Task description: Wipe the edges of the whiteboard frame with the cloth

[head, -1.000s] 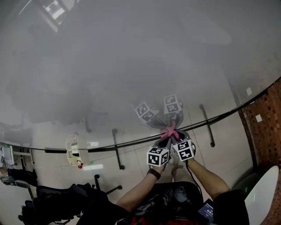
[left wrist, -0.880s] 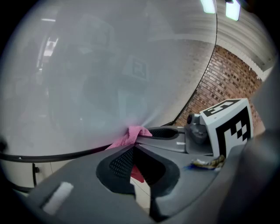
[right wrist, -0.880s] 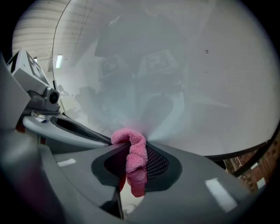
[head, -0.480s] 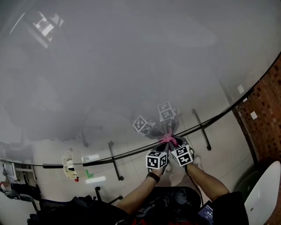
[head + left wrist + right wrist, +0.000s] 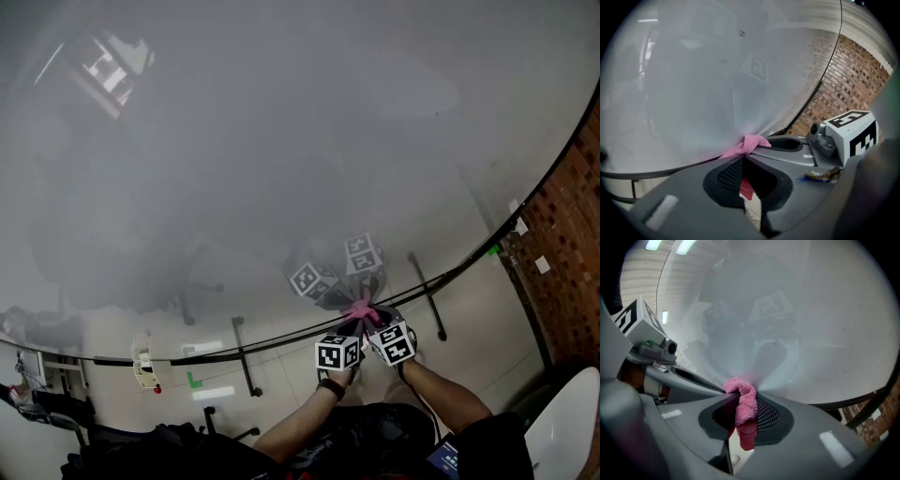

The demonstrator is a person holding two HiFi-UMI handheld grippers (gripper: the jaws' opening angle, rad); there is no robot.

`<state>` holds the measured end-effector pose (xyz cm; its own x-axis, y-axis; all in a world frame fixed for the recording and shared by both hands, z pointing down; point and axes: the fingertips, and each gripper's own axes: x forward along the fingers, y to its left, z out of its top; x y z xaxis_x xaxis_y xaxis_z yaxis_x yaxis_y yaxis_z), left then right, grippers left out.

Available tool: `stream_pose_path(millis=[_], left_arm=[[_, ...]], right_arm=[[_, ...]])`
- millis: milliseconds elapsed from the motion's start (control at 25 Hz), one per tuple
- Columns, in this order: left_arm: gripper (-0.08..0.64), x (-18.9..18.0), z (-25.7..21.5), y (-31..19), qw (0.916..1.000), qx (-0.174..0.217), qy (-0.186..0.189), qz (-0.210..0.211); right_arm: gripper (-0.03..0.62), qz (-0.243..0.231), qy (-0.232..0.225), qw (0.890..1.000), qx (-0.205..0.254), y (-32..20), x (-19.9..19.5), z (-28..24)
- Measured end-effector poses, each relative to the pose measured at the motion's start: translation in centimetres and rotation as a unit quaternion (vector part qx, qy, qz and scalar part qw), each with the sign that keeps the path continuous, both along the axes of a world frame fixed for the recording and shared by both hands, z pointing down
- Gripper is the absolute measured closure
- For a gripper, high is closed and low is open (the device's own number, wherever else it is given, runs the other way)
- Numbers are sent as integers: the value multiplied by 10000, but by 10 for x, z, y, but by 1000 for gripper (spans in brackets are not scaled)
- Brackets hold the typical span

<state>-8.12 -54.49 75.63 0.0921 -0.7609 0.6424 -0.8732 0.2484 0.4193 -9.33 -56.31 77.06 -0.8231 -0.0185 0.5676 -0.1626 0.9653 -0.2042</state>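
Glossy whiteboard [image 5: 281,141], dark frame [image 5: 843,402], brick wall [image 5: 562,253] beside, possibly tiled floor [image 5: 469,328] below.

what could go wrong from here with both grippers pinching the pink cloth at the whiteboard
1. Only a small wad of the pink cloth pokes past the jaw tips, so hard plastic may scrape the whiteboard.
2. The left gripper and right gripper both clamp that cloth close together; uneven motion could tug it from one.
3. The wad seems pressed on the white surface, not the dark frame, so the edge may get missed.
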Motion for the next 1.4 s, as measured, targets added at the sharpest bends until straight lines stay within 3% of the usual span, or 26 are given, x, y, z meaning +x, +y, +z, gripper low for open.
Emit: stream_pose_path(millis=[440, 720, 880, 1240, 1400], left_arm=[[558, 69, 1, -109, 9996, -250, -137, 82], [560, 100, 12, -163, 9989, -416, -191, 113], [560, 112, 15, -186, 9977, -577, -291, 186], [560, 151, 22, -247, 9951, -568, -345, 730], [560, 167, 15, -269, 9944, -349, -291, 951]], right_arm=[[518, 55, -177, 9998, -116, -110, 72, 2], [528, 342, -307, 9977, -502, -161, 105, 6], [531, 520, -358, 9971, -414, -185, 119, 12], [522, 1423, -240, 9892, -243, -248, 161, 20], [522, 1777, -318, 9835, -55, -272, 178, 12]])
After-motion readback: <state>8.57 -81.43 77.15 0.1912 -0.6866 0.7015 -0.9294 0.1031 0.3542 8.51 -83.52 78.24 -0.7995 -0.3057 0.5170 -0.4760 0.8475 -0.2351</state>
